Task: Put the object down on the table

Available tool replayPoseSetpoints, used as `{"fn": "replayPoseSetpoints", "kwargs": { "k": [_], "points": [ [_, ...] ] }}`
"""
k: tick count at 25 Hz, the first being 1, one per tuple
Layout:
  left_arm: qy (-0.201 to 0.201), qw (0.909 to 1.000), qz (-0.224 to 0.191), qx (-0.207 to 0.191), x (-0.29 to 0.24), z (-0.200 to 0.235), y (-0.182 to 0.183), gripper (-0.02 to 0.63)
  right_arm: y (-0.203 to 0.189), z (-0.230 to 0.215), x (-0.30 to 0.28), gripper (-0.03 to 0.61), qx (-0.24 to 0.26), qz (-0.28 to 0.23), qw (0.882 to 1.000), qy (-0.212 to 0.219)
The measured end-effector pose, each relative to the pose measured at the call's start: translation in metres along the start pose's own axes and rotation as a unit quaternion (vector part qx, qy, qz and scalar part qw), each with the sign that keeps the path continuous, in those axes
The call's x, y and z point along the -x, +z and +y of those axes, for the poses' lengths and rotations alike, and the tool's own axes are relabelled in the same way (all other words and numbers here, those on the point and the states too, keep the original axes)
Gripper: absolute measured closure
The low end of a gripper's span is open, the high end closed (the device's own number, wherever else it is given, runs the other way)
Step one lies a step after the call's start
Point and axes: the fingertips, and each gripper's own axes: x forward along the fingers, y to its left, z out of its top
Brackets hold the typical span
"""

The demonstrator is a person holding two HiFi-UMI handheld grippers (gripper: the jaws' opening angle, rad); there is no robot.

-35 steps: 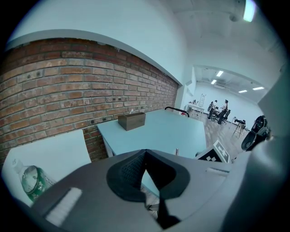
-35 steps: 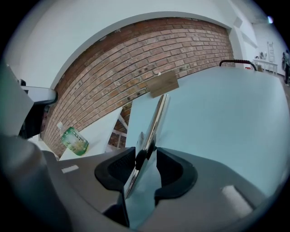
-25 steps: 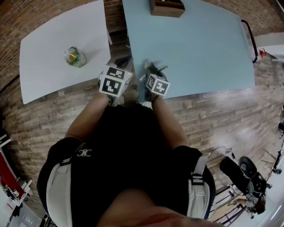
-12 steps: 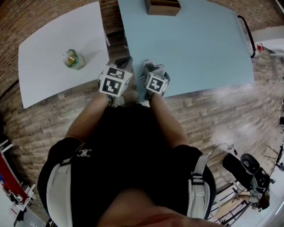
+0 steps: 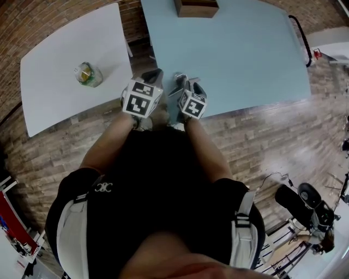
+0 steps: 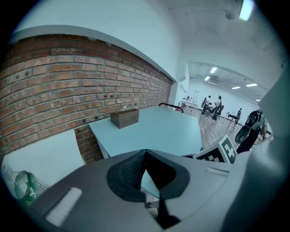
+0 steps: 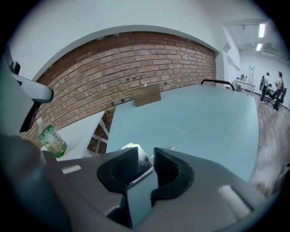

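A small bottle with a green label (image 5: 87, 73) stands on the white table (image 5: 60, 49), apart from both grippers; it also shows as the bottle (image 7: 53, 140) in the right gripper view and the bottle (image 6: 20, 186) in the left. My left gripper (image 5: 154, 73) hovers over the gap between the tables, its jaws meeting at the tips with nothing in them (image 6: 145, 154). My right gripper (image 5: 184, 80) is over the near edge of the blue table (image 5: 240, 54). Its jaws are closing to a narrow gap (image 7: 153, 156) that shows only table. A small pale thing (image 7: 129, 146) peeks out behind its left jaw.
A brown wooden box (image 5: 195, 6) sits at the far edge of the blue table. A brick wall (image 7: 136, 68) runs behind both tables. Wooden floor (image 5: 262, 136) lies to the right, with camera gear (image 5: 305, 204) at lower right and people far off in the room.
The right gripper's fingers stood wider apart a second ago and are closer together now. Both hands stay near the blue table's near corner; the bottle has not moved.
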Motion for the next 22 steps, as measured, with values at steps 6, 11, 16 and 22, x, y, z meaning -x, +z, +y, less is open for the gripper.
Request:
{"fn": "replayPoseSetpoints", "kwargs": {
  "k": [6,11,16,22],
  "points": [
    [-0.008,0.9999,-0.007,-0.009,-0.003,-0.008,0.006,0.614,0.031,0.007,0.022,0.563,-0.003,-0.049,0.998,0.031],
    [-0.008,0.9995,-0.022,-0.019,-0.002,-0.013,0.02,0.615,0.087,0.026,0.066,0.563,0.059,-0.149,0.985,0.062],
    [-0.014,0.999,-0.034,-0.024,-0.001,-0.021,0.027,0.614,0.112,0.033,0.099,0.565,0.062,-0.198,0.975,0.076],
    [-0.027,0.9984,-0.038,-0.033,-0.002,-0.034,0.03,0.614,0.123,0.026,0.119,0.566,0.048,-0.223,0.97,0.087]
  ]
}}
